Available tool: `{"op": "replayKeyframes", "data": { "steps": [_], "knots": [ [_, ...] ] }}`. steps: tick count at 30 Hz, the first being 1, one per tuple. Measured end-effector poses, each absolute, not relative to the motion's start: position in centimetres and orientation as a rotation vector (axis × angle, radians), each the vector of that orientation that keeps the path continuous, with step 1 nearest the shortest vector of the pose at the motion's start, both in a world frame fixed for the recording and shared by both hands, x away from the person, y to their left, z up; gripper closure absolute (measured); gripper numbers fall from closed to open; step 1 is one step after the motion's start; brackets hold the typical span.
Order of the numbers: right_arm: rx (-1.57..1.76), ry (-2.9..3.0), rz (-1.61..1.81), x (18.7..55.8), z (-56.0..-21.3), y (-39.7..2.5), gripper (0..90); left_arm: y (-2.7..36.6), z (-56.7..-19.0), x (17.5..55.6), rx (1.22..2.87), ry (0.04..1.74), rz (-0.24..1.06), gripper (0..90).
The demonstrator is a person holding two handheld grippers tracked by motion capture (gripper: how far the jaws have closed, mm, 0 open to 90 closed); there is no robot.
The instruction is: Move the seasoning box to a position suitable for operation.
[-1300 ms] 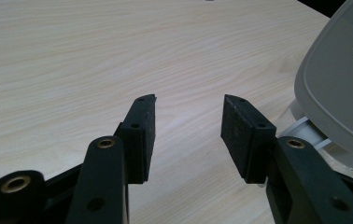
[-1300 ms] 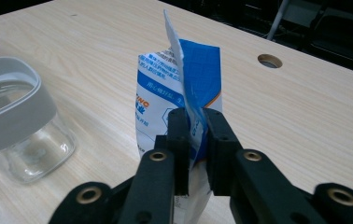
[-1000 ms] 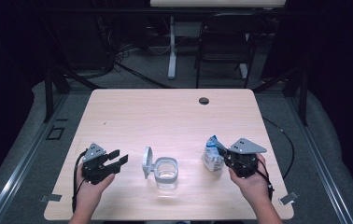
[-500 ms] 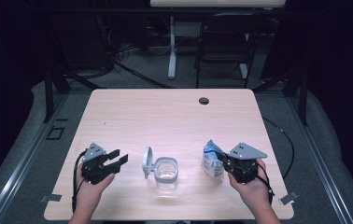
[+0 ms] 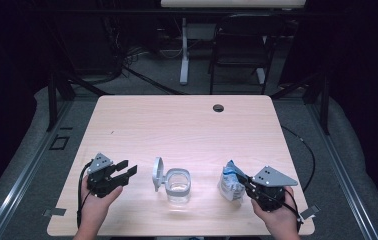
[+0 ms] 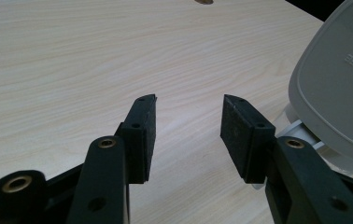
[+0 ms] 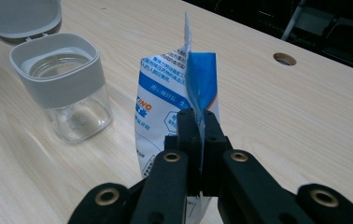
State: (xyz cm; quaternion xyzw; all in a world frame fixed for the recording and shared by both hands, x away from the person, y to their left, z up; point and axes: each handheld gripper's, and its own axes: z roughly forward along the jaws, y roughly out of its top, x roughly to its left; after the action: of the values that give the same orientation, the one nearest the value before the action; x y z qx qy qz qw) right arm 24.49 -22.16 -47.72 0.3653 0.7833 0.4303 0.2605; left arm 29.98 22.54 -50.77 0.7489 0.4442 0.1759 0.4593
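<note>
Nearest the person's edge of the table [image 5: 187, 125], the right gripper [image 5: 244, 184] is clamped on a blue-and-white pouch [image 5: 229, 182]. In the right gripper view its two black jaws are pressed together on the pouch's [image 7: 165, 116] side seam, and the pouch stands roughly upright on the wood, its printed face turned toward the jar. The person's right hand [image 5: 277, 220] comes in from the bottom edge behind the gripper.

At the same depth on the other side, the left gripper [image 5: 122, 172] is spread apart and grips nothing; in the left gripper view bare wood shows between its pads [image 6: 142, 135]. It sits just beside the grey lid [image 6: 338, 84], with no contact that I can make out.

Between the two grippers stands a clear jar [image 5: 178, 186] with a grey collar, its mouth uncovered. Its hinged lid [image 5: 158, 173] is flipped up on the side facing the left gripper. In the right gripper view the jar [image 7: 65, 88] stands near the pouch but apart from it, with nothing between them.

Farther off, the tabletop is bare wood up to a small round cable hole [image 5: 218, 107] near the far edge. Beyond the table stand a dark folding chair [image 5: 242, 50] and a white desk leg [image 5: 183, 50] on the grey floor.
</note>
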Motion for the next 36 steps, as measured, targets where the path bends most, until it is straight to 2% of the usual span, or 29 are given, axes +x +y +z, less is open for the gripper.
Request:
{"op": "replayKeyframes", "data": {
  "steps": [11,17,28,33,36],
  "knots": [
    [1.023,2.082,1.238,23.6,-48.3,-23.1,89.7,22.4,-51.0,30.0,1.857,1.095,0.436,55.7],
    [1.037,2.066,1.301,23.7,-48.4,-23.5,86.6,22.5,-51.0,30.0,1.856,1.1,0.431,55.6],
    [1.038,2.063,1.337,23.6,-49.1,-23.5,68.7,22.6,-50.9,30.0,1.854,1.1,0.434,55.6],
    [1.031,2.078,1.349,23.7,-49.7,-23.4,54.2,22.6,-50.9,30.0,1.853,1.099,0.435,55.6],
    [1.019,2.073,1.344,23.7,-50.1,-23.2,48.9,22.6,-50.9,29.9,1.851,1.099,0.436,55.6]
  ]
}}
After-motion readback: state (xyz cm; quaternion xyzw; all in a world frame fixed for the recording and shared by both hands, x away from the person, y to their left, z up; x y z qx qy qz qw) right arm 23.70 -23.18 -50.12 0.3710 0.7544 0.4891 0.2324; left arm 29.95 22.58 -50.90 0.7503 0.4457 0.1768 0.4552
